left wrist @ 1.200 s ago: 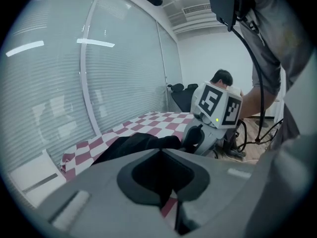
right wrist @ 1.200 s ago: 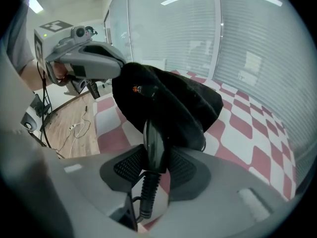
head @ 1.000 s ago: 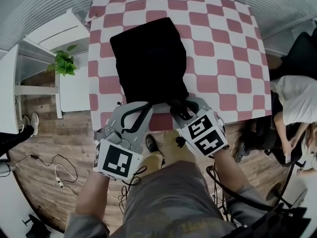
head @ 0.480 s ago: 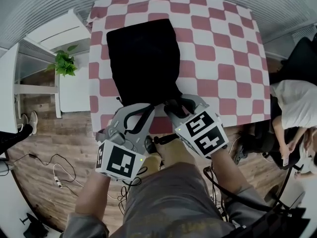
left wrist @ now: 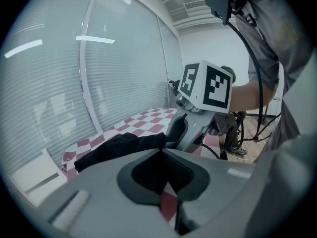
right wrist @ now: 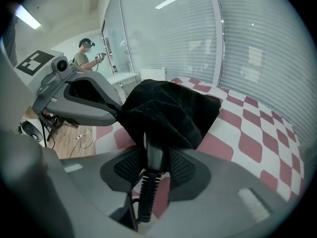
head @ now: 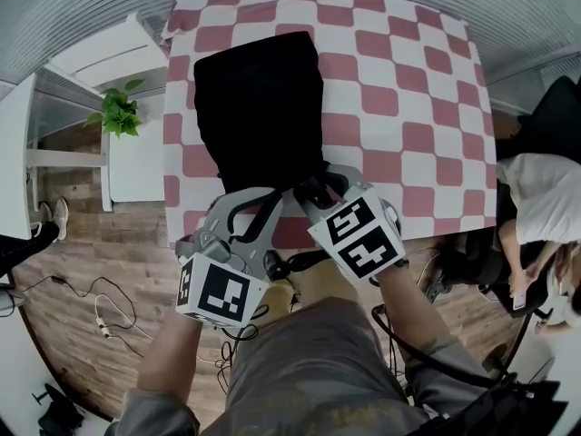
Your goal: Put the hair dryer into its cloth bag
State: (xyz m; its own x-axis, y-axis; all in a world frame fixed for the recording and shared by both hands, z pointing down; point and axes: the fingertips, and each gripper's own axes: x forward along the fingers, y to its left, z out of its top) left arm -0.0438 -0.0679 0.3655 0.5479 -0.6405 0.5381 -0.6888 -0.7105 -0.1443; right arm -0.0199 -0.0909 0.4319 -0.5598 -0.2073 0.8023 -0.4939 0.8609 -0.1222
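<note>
Feeding the hair dryer point(right wrist: 154, 152), clamped by its handle in the right gripper point(right wrist: 155, 168), into the black cloth bag point(head: 259, 107) at the near edge of the table point(head: 408, 107), with the left gripper point(left wrist: 161, 155) pinching its mouth; next, likely pushing deeper.

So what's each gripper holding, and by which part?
Right tongs clamp the hair dryer by its handle end, above the cord; left tongs pinch the cloth bag at its near edge.

Swallowed by the black cloth bag point(right wrist: 168, 110) at frame centre: most of the hair dryer point(right wrist: 154, 157), handle alone showing. Running out of sight at lower centre: its cord point(right wrist: 146, 195). Lost in shadow between left gripper point(left wrist: 161, 151) tips: perhaps the bag's hem.
</note>
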